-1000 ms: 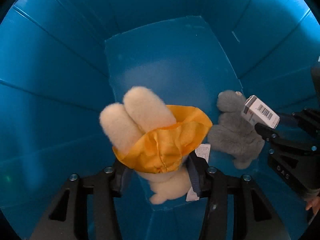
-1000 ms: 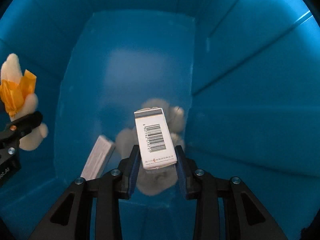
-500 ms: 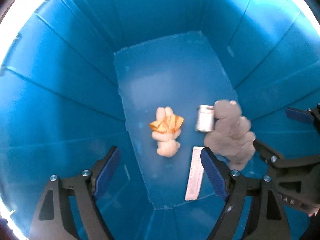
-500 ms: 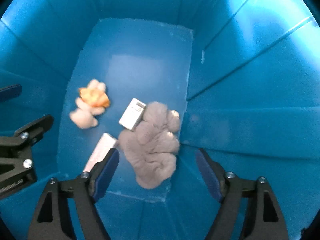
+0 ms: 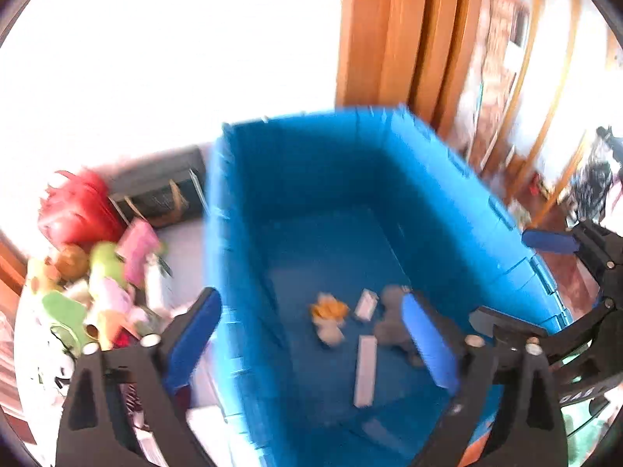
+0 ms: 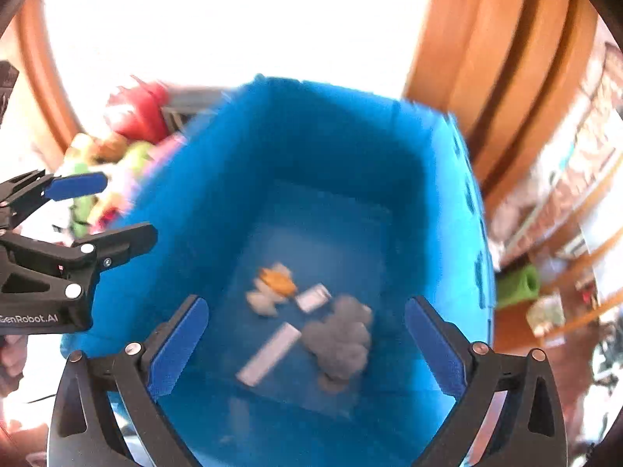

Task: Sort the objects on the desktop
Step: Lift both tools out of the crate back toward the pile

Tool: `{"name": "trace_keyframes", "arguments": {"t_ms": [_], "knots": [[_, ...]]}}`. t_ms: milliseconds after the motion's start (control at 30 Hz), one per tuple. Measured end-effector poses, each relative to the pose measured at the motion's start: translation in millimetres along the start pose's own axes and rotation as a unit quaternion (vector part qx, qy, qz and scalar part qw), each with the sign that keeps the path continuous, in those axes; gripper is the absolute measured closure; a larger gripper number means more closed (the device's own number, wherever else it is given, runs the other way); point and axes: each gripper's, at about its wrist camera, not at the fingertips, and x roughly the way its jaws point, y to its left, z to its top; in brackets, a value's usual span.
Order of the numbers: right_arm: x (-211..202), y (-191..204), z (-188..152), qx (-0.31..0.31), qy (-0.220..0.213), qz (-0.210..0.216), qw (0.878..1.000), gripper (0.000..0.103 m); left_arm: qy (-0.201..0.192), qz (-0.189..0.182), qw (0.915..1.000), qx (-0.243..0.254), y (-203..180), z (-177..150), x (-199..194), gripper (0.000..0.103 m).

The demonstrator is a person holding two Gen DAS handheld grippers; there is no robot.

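Observation:
A deep blue bin (image 5: 233,233) holds a cream plush with an orange ribbon (image 5: 329,317), a small white box (image 5: 366,305), a grey plush (image 5: 389,323) and a long white box (image 5: 365,369) on its floor. My left gripper (image 5: 309,303) hovers high above the bin, its jaws opening wide with nothing between them. My right gripper (image 6: 305,307) is also above the bin (image 6: 187,214), jaws opening and empty. Far below it lie the cream plush (image 6: 272,286), small box (image 6: 313,297), grey plush (image 6: 338,340) and long box (image 6: 268,352). Each gripper shows in the other's view, the right gripper (image 5: 514,278) and the left gripper (image 6: 124,208).
A heap of colourful toys (image 5: 97,284) and a red object (image 5: 78,210) lie on the surface left of the bin. Wooden door frames (image 5: 389,39) and cluttered shelves (image 6: 564,194) with a green roll (image 6: 518,286) stand behind and right. A person's hand (image 6: 11,358) holds the left gripper.
The left gripper let go of the cream plush and the right let go of the small box. Both opened wide and rose out of the bin, tilting up so the room shows.

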Motion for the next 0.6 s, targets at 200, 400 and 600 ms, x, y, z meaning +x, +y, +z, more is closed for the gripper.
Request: {"name": "trace_keyframes", "arguments": {"t_ms": [200,400,600], "knots": [[-31.2,47.4,-10.9,0.008,-0.08,0.094,0.992,0.0,-0.092,0.067,0.9922,-0.049,72.0,-57.6,-52.7,0.003],[-45.9,112.2,-12.3,-0.015,-0.132,0.13,0.983,0.0,-0.09,0.136,0.9835,-0.079,159.3,-113.4,-68.0,0.003],[-34.3,188.5,0.8,-0.01,-0.13,0.17,0.977,0.0,-0.086,0.178,0.9755,-0.095,270.1,-174.9,-92.7,0.003]]}}
